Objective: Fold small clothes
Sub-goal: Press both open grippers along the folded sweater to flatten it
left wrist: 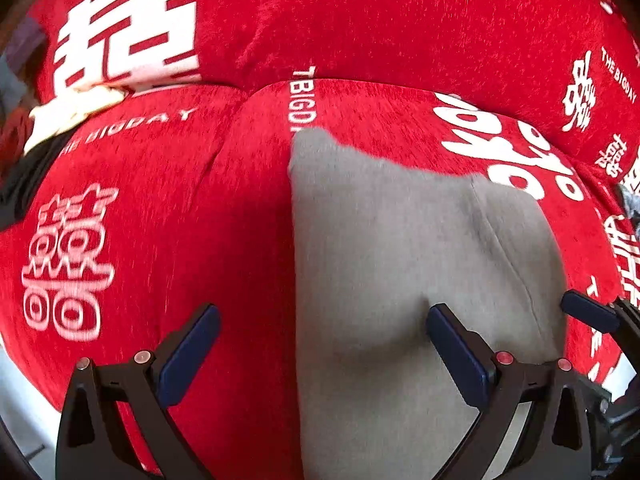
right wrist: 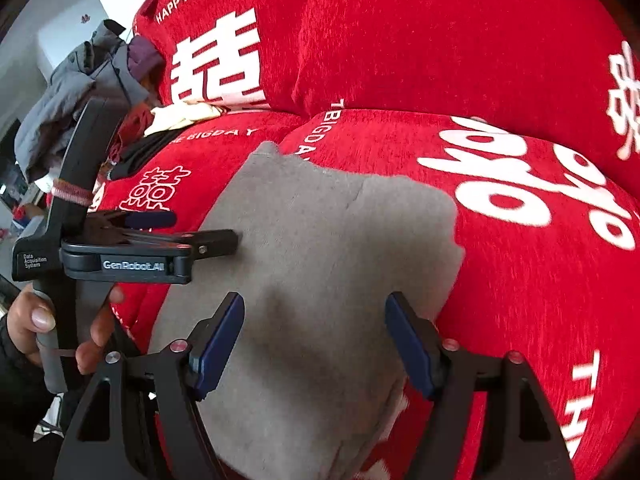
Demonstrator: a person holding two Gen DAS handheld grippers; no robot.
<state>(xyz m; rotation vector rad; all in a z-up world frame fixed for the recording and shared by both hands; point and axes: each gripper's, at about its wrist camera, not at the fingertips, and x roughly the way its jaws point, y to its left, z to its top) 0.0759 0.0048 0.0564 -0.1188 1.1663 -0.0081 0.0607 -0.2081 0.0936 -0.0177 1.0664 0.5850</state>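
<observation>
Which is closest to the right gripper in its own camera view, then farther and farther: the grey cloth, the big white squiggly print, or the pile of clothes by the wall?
From the right gripper:
1. Grey cloth, right under the open fingers.
2. Big white print on the red cover, up and right.
3. Pile of clothes, far off at upper left.
</observation>
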